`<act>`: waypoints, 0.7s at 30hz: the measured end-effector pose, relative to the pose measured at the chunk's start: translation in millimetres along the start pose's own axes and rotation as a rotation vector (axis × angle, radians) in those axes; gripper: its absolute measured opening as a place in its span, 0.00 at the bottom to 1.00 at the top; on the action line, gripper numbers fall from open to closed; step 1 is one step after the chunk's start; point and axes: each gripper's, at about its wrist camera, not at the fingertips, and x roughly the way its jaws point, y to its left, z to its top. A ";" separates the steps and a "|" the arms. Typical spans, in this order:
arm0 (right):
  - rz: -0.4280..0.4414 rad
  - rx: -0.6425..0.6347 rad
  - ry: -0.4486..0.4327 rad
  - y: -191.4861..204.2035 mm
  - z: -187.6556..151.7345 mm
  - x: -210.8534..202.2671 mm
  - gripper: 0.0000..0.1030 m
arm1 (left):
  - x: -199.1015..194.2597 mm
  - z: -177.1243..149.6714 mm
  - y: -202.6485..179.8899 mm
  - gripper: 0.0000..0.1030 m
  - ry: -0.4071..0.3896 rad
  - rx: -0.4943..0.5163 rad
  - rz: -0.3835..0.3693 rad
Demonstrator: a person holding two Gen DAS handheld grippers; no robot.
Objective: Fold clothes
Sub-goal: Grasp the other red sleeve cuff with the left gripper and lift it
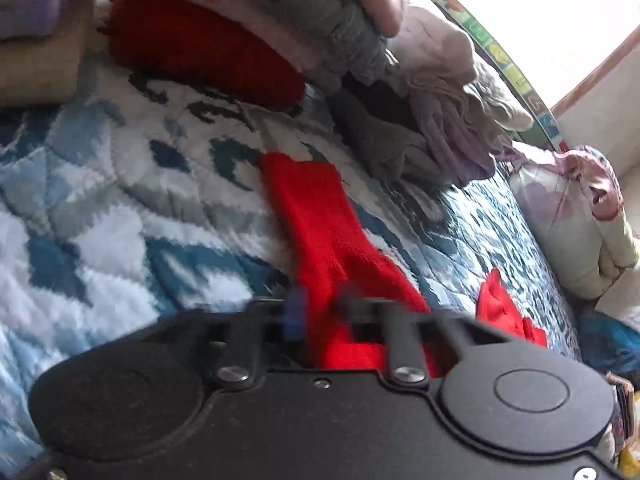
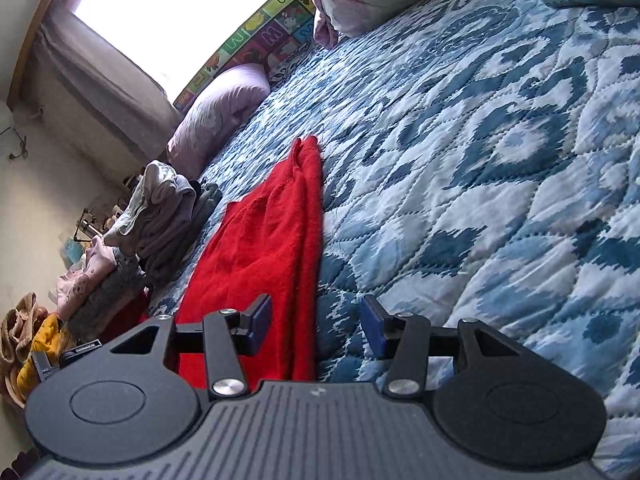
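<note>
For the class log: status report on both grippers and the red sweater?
Left gripper blurred, jaws unclear. Right gripper open over red sweater edge. Sweater flat on quilt. Nothing blocking.

My left gripper (image 1: 320,308) pinches the red knit garment (image 1: 320,232), its fingers blurred and drawn close on the fabric. The garment stretches away from me across the blue-and-white quilt (image 1: 120,208). Beyond it sits a heap of clothes (image 1: 400,92), with a darker red folded knit (image 1: 200,44) at its left.

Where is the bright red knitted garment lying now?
The bright red knitted garment lies on the blue-and-white quilted bedspread, right of the clothes pile in the right wrist view.
</note>
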 end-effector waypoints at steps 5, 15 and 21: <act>0.022 -0.014 0.001 2.7 0.5 2.9 0.48 | -25.6 -1.0 -41.1 0.03 -0.054 0.095 -0.061; 0.074 -0.020 -0.001 5.5 2.2 1.6 0.48 | -53.0 -32.8 -154.1 0.03 -0.113 0.335 -0.159; 0.097 0.011 -0.014 1.3 5.4 -0.2 0.48 | -49.2 -68.8 -207.7 0.03 -0.093 0.433 -0.205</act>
